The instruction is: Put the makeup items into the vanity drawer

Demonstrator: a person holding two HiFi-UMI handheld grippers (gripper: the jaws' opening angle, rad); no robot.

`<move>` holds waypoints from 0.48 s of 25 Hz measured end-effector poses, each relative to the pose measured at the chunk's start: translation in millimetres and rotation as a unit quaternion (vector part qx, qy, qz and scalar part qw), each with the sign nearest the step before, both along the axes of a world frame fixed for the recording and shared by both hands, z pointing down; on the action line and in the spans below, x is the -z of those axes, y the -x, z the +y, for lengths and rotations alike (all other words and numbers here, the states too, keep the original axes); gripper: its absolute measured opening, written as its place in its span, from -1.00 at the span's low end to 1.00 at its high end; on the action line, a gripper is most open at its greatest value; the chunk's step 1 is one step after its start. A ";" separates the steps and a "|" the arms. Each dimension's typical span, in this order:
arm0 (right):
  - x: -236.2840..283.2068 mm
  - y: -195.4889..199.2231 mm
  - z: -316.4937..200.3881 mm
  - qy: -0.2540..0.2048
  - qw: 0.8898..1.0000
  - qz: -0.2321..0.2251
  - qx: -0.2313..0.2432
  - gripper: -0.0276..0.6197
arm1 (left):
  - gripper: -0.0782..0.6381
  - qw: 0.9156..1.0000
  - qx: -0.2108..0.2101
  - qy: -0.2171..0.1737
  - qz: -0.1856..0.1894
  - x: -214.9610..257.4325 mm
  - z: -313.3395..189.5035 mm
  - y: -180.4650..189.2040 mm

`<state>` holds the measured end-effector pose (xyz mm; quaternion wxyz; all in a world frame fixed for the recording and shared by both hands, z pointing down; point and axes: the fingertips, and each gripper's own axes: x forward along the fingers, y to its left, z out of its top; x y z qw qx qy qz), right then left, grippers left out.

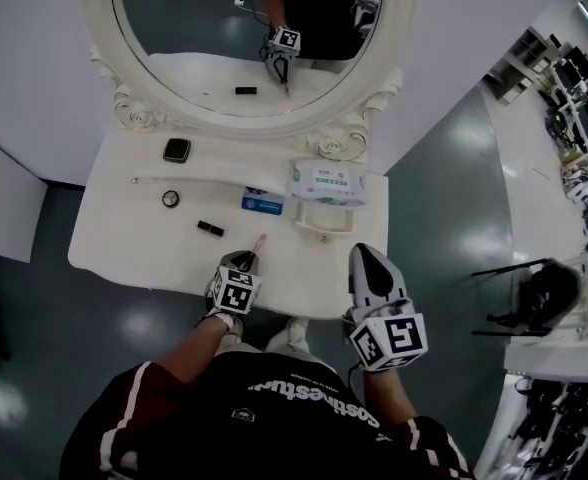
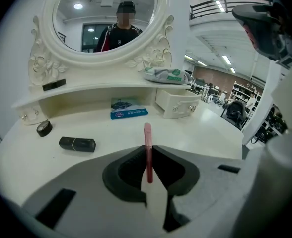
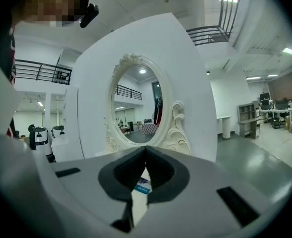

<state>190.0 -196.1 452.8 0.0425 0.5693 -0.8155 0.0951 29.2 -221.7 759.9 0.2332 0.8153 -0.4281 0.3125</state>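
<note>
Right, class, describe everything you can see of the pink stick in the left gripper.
The pink stick is slim, straight and smooth, plastic by its look. It is clamped between the jaws of the left gripper, its far end jutting forward over the white vanity top. Whether it touches that top is unclear.

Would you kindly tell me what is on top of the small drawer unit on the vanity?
A green-and-white wipes pack lies on top of the drawer unit. The unit's top beneath the pack is covered, and its inside cannot be seen.
</note>
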 end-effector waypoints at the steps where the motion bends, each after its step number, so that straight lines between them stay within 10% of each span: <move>1: 1.1 0.9 -0.7 -0.002 1.000 0.000 -0.001 -0.92 | -0.65 1.000 -0.002 -0.005 0.002 3.9 -2.1 0.7; 12: 16.8 15.2 -9.8 -0.027 1.000 0.000 -0.002 -0.92 | -0.65 0.997 -0.028 -0.069 0.022 70.7 -23.7 15.0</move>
